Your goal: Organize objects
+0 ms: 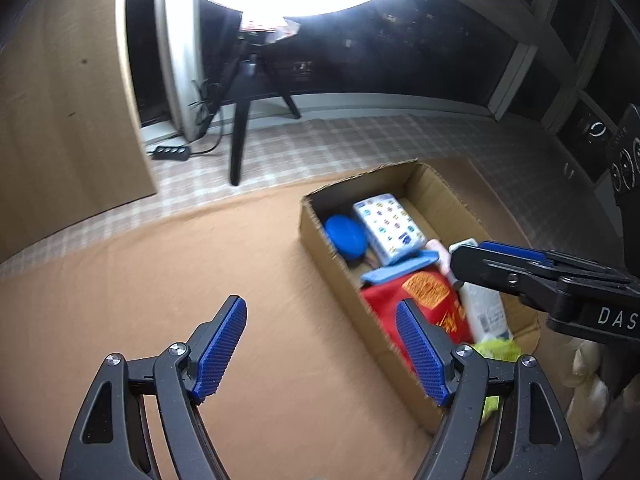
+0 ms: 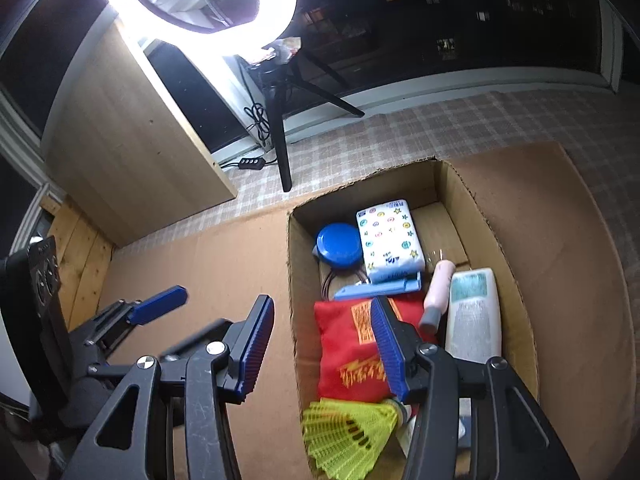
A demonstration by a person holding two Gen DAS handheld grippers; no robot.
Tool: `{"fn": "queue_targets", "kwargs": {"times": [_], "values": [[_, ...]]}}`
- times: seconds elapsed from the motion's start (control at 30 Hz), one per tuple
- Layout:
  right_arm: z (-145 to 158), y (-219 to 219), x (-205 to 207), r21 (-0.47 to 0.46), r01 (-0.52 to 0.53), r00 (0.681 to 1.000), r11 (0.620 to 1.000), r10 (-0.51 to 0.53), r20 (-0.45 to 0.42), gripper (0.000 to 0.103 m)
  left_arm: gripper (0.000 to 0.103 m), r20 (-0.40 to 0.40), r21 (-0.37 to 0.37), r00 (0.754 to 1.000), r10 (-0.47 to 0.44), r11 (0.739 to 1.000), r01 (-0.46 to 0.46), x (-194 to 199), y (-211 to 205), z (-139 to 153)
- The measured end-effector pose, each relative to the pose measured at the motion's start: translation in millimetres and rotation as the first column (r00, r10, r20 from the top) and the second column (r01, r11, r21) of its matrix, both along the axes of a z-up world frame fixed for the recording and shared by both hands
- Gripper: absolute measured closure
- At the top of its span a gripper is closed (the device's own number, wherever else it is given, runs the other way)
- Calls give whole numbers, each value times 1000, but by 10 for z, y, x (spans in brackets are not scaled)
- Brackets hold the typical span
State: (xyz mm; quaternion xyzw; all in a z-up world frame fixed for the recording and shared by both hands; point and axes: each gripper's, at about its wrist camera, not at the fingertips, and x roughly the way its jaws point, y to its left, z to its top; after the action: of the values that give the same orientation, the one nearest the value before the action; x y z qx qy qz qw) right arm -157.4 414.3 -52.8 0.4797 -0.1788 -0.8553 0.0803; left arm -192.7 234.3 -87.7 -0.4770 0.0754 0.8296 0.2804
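Note:
An open cardboard box [image 2: 303, 320] lies on a brown mat. In it are a blue round case [image 2: 339, 245], a white patterned tissue pack [image 2: 389, 236], a light blue flat piece [image 2: 380, 289], a red pouch [image 2: 348, 356], a pink tube [image 2: 438, 292], a white bottle [image 2: 474, 316] and a yellow shuttlecock [image 2: 348, 436]. My right gripper [image 2: 322, 346] hovers open over the box's left wall and the red pouch, holding nothing. My left gripper [image 1: 322, 350] is open and empty over the mat, just left of the box [image 1: 320, 248]. The right gripper [image 1: 468, 250] reaches over the box from the right.
A ring light on a black tripod [image 2: 280, 136] stands beyond the mat on checked flooring [image 2: 440, 128]. A wooden cabinet [image 2: 132, 140] stands at the left, with a black power strip [image 2: 250, 163] by its foot. The brown mat [image 1: 160, 280] spreads left of the box.

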Motion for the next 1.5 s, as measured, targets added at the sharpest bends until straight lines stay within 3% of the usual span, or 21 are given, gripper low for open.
{"fn": "queue_targets", "kwargs": {"times": [0.43,0.73,0.93,1.07,1.3,1.5], "values": [[223,-343,661,86,-6,996,996,14,-86,51,23,-65,-15,996,67,998,-68,549,-764,345],[369,-785,1139,120,-37,991,992,52,-126,48,16,-106,-17,984,141,990,-143,1070,-1353,513],[521,-1093,1376,180,-43,979,983,77,-191,37,15,-121,-35,976,184,981,-189,1286,-1677,558],[497,-1266,1497,217,-58,977,975,100,-191,36,9,-122,-36,966,230,971,-236,1378,-1902,556],[386,-1488,1627,279,-74,978,957,124,-165,33,8,-116,-48,956,269,960,-276,1567,-2179,522],[393,-1565,1656,267,-77,978,961,124,-166,33,8,-107,-62,956,273,958,-281,1625,-2259,461]]}}
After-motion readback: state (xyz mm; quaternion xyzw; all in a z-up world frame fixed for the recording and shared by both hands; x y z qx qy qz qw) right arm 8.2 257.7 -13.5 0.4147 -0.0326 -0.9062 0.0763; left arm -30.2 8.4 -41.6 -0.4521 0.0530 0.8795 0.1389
